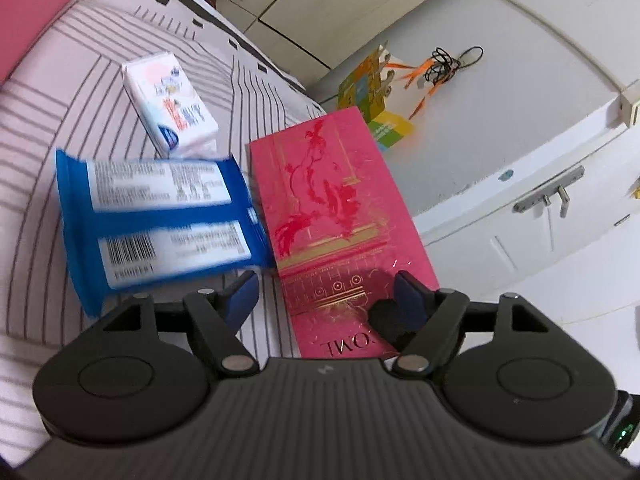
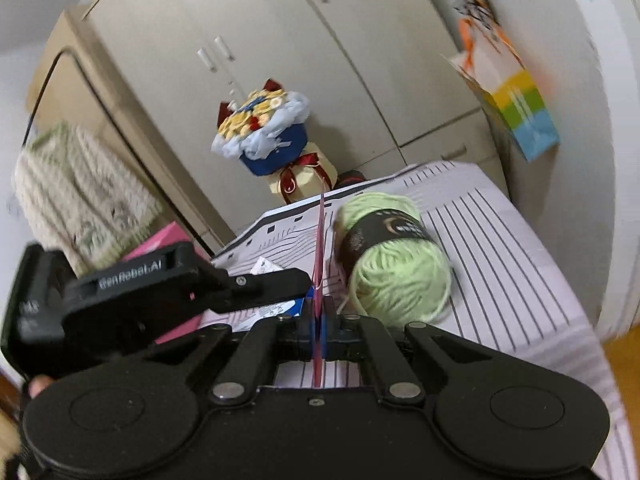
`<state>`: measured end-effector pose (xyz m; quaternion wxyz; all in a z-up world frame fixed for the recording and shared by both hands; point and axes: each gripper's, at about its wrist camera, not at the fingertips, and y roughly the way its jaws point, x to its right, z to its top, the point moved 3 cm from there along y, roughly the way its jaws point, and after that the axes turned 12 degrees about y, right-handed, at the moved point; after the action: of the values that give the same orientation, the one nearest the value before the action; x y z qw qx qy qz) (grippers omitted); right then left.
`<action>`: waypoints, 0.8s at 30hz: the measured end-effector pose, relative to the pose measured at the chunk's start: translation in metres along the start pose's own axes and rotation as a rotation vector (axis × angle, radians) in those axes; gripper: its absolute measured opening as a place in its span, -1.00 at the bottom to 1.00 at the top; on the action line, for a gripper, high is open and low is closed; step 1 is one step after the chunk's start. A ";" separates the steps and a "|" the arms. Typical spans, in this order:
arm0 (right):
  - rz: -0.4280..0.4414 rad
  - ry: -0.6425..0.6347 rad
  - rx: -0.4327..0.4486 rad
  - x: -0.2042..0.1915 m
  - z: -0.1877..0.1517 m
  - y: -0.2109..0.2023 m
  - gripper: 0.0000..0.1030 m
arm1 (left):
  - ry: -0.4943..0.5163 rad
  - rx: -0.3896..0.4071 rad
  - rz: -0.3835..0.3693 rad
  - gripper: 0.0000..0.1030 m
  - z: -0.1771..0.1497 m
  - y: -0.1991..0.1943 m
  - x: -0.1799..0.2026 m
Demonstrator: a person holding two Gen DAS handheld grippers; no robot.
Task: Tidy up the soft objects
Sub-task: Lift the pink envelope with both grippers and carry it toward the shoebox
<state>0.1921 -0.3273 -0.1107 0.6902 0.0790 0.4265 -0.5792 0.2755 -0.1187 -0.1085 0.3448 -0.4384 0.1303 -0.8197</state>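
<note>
In the left wrist view my left gripper is open above the striped sheet, its fingers either side of the near end of a flat pink envelope. A blue wipes pack lies left of the envelope, a small white tissue pack behind it. In the right wrist view my right gripper is shut on the edge of a thin pink sheet, seen edge-on. A green yarn ball with a dark band lies just right of it. The left gripper body shows at left.
A white chest with a metal latch stands right of the bed, with a colourful paper bag and cords on it. Beige wardrobes, a blue gift bouquet and a knitted cloth stand behind the bed.
</note>
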 end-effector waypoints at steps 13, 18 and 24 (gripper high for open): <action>0.162 0.262 -0.125 0.021 -0.012 -0.006 -0.90 | -0.099 0.031 -0.021 0.64 -0.026 -0.012 -0.001; 0.161 0.244 -0.138 0.021 -0.016 -0.004 -0.88 | -0.054 0.050 0.032 0.16 -0.027 -0.021 0.002; 0.096 0.080 -0.122 0.009 -0.010 -0.009 -0.53 | -0.024 0.069 0.042 -0.42 -0.024 -0.032 0.000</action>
<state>0.1787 -0.3308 -0.1200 0.7030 0.0803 0.4840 -0.5149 0.2418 -0.0972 -0.1058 0.3783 -0.4335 0.1069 -0.8109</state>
